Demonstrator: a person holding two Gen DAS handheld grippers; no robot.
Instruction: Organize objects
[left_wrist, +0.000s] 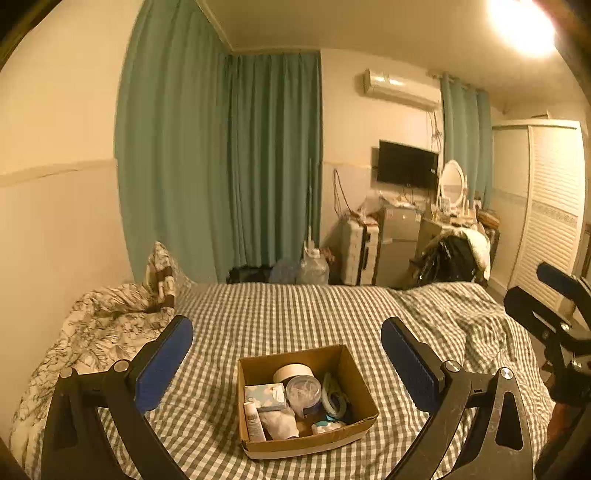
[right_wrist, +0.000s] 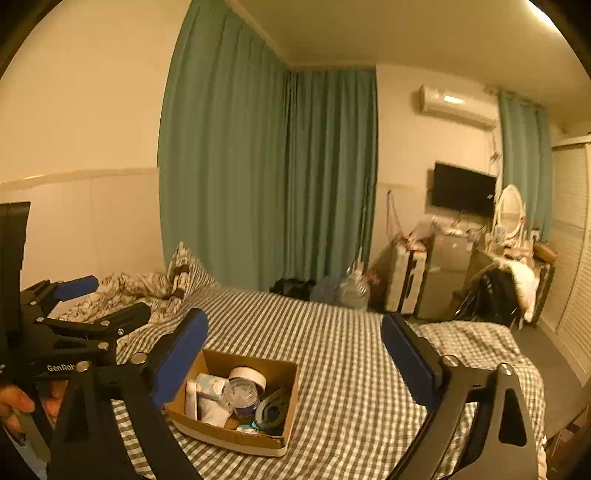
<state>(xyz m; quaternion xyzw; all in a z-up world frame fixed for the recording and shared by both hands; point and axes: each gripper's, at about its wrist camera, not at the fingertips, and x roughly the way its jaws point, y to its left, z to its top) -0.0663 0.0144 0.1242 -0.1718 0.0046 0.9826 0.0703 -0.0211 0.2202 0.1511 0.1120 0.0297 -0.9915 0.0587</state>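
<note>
The bed (left_wrist: 295, 314), covered in a grey checked sheet, carried an open cardboard box (left_wrist: 360, 384) near its front edge, with no loose items visible on the sheet around it. The box already held a tape roll (left_wrist: 291, 371), a clear round container (left_wrist: 303, 391), a small tube (left_wrist: 253, 421) and other articles, so the organizing appeared largely complete. The left tongs (left_wrist: 287, 363) and right tongs (right_wrist: 295, 356) hung above the bed, both spread wide and grasping nothing.

Bedspread (left_wrist: 295, 317) grey-white check. Duvet (left_wrist: 96, 325), far left: white, dark floral print. Box (left_wrist: 354, 376) brown. Curtains (left_wrist: 221, 166) teal. Pads (left_wrist: 166, 365) blue.
</note>
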